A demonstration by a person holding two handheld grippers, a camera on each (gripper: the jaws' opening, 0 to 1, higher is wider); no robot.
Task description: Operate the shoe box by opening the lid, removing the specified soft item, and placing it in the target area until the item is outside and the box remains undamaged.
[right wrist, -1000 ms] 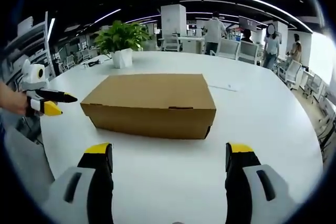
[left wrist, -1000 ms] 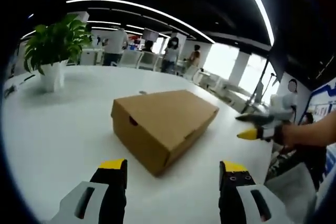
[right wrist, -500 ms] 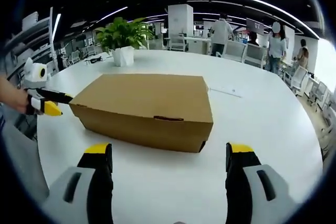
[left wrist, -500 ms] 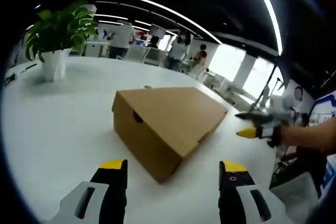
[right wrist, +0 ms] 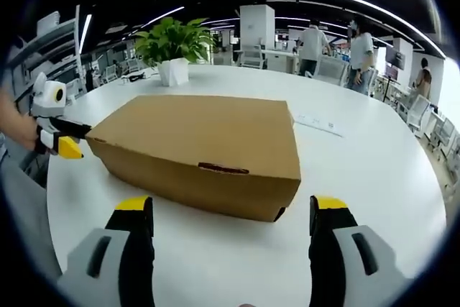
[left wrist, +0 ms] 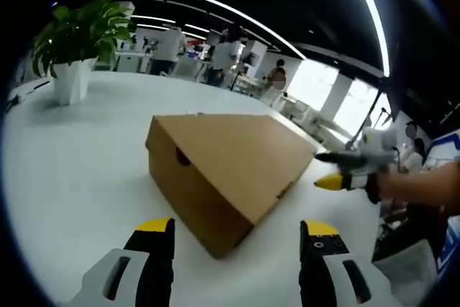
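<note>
A closed brown cardboard shoe box (left wrist: 226, 167) (right wrist: 201, 149) lies on a white table (left wrist: 65, 163) (right wrist: 374, 177), its lid down. My left gripper (left wrist: 237, 231) is open, jaws wide apart, just short of the box's near corner. In the right gripper view my right gripper (right wrist: 231, 206) is open too, facing the box's long side with its finger notch. The right gripper (left wrist: 341, 170) also appears at the right of the left gripper view, close to the box's far end, held by a hand. The left gripper (right wrist: 61, 138) comes in from the left of the right gripper view, by the box's left end.
A potted green plant (left wrist: 75, 48) (right wrist: 172, 48) in a white pot stands at the table's far side. A sheet of paper (right wrist: 320, 121) lies behind the box. Several people and office chairs are in the background beyond the table.
Both cameras have moved closer to the box, which looks larger now. Each gripper seen in the other's view has drawn nearer to the box's ends. Jaws stay open.
</note>
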